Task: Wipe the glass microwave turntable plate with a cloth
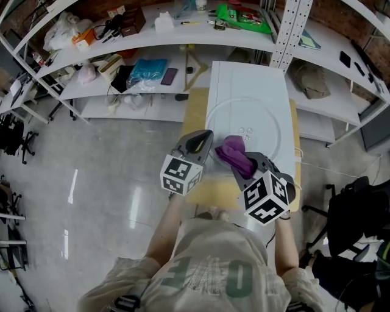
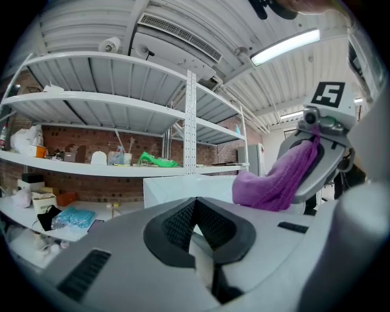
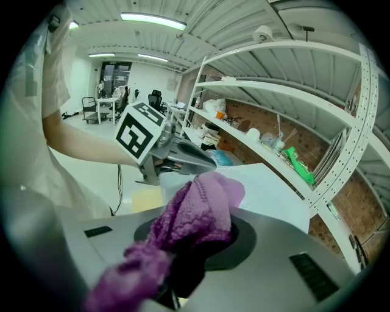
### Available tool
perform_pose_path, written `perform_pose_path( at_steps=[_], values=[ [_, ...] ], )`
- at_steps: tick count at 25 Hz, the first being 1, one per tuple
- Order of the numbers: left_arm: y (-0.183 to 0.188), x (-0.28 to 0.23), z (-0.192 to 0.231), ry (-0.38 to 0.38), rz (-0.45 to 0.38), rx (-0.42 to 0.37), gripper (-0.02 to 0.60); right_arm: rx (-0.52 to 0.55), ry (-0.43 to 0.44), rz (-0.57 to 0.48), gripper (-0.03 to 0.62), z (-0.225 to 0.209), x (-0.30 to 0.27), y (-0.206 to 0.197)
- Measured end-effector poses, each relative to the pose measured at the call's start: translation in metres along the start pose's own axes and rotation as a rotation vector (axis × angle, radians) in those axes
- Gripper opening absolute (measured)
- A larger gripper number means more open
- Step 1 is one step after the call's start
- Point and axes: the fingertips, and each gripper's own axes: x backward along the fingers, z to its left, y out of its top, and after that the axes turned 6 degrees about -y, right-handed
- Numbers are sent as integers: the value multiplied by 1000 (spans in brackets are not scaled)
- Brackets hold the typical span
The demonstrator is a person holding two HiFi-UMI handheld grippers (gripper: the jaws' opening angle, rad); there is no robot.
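The clear glass turntable plate [image 1: 259, 116] lies flat on a white box-shaped top [image 1: 244, 76]. Only its round rim and small hub marks show. My right gripper [image 1: 242, 159] hovers over the plate's near edge, shut on a bunched purple cloth [image 1: 233, 151]. In the right gripper view the cloth [image 3: 196, 210] fills the jaws of that gripper [image 3: 194, 247]. My left gripper [image 1: 203, 138] is at the plate's near-left rim, its jaws together with nothing seen between them. In the left gripper view its pads [image 2: 177, 222] meet, and the cloth [image 2: 277, 180] hangs at the right.
The white top rests on a wooden table [image 1: 194, 116]. White shelves [image 1: 152, 36] with bags, tools and a green item [image 1: 244, 18] run behind it. A black chair [image 1: 359, 210] stands at the right, and shiny floor [image 1: 109, 170] spreads to the left.
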Motion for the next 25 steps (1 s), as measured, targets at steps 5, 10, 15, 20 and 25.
perform_pose_path(
  at_steps=[5,10,15,20,25],
  values=[
    [-1,0,0,10,1,-1,2,14,30,-2,58,13,10,-3],
    [-1,1,1,19,-5,6,2,25,56,-1,58,17,15,-5],
    [-1,0,1,19,-11,16,2,-8,-6,-32,58,-24,18,-1],
    [-1,-1,-1,17,-12,21,2,-28,-155,-22,58,-97,9,5],
    [0,0,0,13,-12,23,2,-83,-230,-4,58,-151,-29,9]
  ],
)
